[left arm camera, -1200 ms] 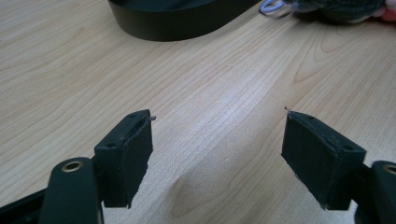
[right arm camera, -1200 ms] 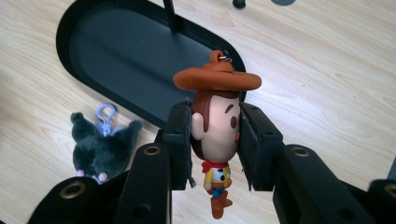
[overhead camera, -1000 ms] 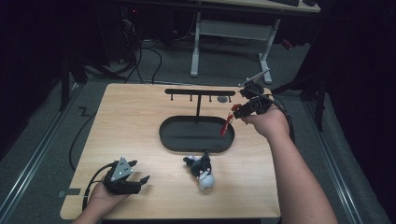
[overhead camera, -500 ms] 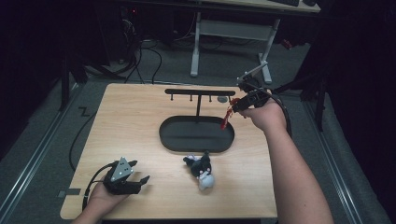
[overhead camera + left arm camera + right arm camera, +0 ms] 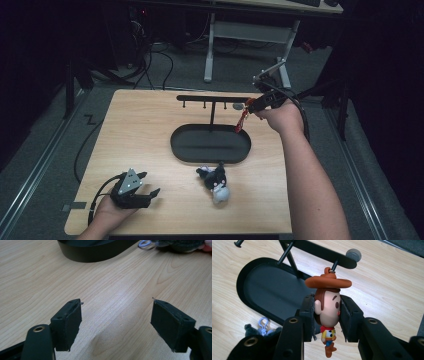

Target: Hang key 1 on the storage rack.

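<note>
Nearest me, my left gripper (image 5: 148, 194) rests on the tabletop (image 5: 145, 135) with jaws spread and empty, parked clear of the work. Just beyond lies a dark plush keychain (image 5: 215, 182) with a pale blue clip (image 5: 263, 323), short of the black oval stand base (image 5: 210, 144). Farther off, my right gripper (image 5: 327, 315) pinches a cowboy figurine (image 5: 327, 307) by the head, hat up, so its top loop (image 5: 329, 270) meets the end peg of the hanger bar (image 5: 212, 99); I judge this a hanging move. I read no brand or writing anywhere.
</note>
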`<state>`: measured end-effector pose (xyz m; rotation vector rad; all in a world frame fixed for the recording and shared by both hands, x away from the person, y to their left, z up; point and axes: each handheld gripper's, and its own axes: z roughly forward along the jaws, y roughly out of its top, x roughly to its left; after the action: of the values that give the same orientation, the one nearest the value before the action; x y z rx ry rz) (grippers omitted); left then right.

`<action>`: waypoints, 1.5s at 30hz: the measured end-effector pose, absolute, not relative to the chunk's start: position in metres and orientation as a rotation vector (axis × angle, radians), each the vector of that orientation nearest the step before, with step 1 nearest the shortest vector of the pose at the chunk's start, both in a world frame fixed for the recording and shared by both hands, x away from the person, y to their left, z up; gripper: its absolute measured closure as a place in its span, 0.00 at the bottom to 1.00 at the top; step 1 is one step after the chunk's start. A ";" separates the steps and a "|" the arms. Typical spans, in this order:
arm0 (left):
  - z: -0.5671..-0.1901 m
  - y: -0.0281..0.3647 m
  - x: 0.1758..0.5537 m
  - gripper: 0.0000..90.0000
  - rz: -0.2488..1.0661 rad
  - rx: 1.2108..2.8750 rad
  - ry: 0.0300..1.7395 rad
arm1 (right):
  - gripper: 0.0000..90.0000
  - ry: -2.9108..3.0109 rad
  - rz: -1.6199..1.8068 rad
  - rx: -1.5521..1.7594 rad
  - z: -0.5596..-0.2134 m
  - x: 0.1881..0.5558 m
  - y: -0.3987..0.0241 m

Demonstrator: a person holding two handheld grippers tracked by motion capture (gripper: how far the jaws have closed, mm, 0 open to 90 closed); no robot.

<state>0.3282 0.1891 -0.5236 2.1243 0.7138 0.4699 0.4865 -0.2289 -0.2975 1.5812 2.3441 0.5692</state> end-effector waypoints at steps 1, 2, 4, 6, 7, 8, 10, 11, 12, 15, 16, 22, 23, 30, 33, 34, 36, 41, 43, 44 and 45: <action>-0.523 0.189 0.328 0.28 0.470 2.125 0.713 | 0.75 2.341 0.567 1.584 -0.298 0.487 -0.229; -0.523 0.189 0.328 0.28 0.471 2.124 0.713 | 0.75 2.339 0.564 1.584 -0.298 0.489 -0.229; -0.523 0.190 0.328 0.28 0.470 2.126 0.712 | 0.75 2.340 0.559 1.595 -0.300 0.491 -0.230; -0.523 0.190 0.328 0.28 0.470 2.127 0.713 | 0.75 2.336 0.557 1.609 -0.304 0.492 -0.231; -0.523 0.190 0.328 0.28 0.472 2.123 0.713 | 0.75 2.338 0.555 1.610 -0.306 0.492 -0.232; -0.523 0.190 0.328 0.28 0.470 2.127 0.712 | 0.75 2.336 0.559 1.618 -0.308 0.491 -0.233; -0.524 0.190 0.328 0.28 0.468 2.128 0.713 | 0.75 2.338 0.555 1.625 -0.311 0.491 -0.236; -0.524 0.190 0.328 0.28 0.468 2.129 0.712 | 0.75 2.337 0.556 1.629 -0.313 0.490 -0.238; -0.524 0.190 0.328 0.28 0.467 2.130 0.712 | 0.75 2.336 0.553 1.637 -0.315 0.490 -0.239; -0.524 0.189 0.328 0.28 0.469 2.128 0.709 | 0.75 2.336 0.544 1.652 -0.320 0.488 -0.243; -0.524 0.189 0.328 0.28 0.469 2.128 0.709 | 0.74 2.337 0.539 1.660 -0.322 0.487 -0.244; -0.524 0.187 0.327 0.28 0.463 2.138 0.701 | 0.74 2.350 0.535 1.682 -0.341 0.487 -0.247; -0.524 0.187 0.327 0.28 0.462 2.139 0.701 | 0.74 2.356 0.532 1.687 -0.345 0.487 -0.247; -0.525 0.188 0.328 0.28 0.460 2.145 0.700 | 0.74 2.383 0.533 1.696 -0.368 0.491 -0.243; -0.525 0.188 0.328 0.28 0.459 2.145 0.700 | 0.74 2.383 0.521 1.703 -0.374 0.493 -0.241; -0.525 0.188 0.327 0.28 0.461 2.145 0.700 | 0.74 2.382 0.523 1.702 -0.377 0.494 -0.241; -0.525 0.188 0.327 0.28 0.463 2.145 0.699 | 0.73 2.380 0.517 1.703 -0.380 0.496 -0.240; -0.525 0.188 0.328 0.28 0.462 2.143 0.699 | 0.64 2.370 0.540 1.708 -0.386 0.499 -0.238; -0.525 0.188 0.328 0.28 0.460 2.143 0.697 | 0.56 2.361 0.566 1.713 -0.388 0.499 -0.237; -0.525 0.188 0.328 0.28 0.461 2.145 0.696 | 0.53 2.350 0.569 1.723 -0.388 0.500 -0.237; -0.525 0.187 0.328 0.28 0.462 2.144 0.695 | 0.51 2.343 0.568 1.726 -0.388 0.500 -0.237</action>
<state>0.3279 0.1874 -0.5251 2.1436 0.6954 0.4617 0.5000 -0.2368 -0.3883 1.7258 2.3427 0.5682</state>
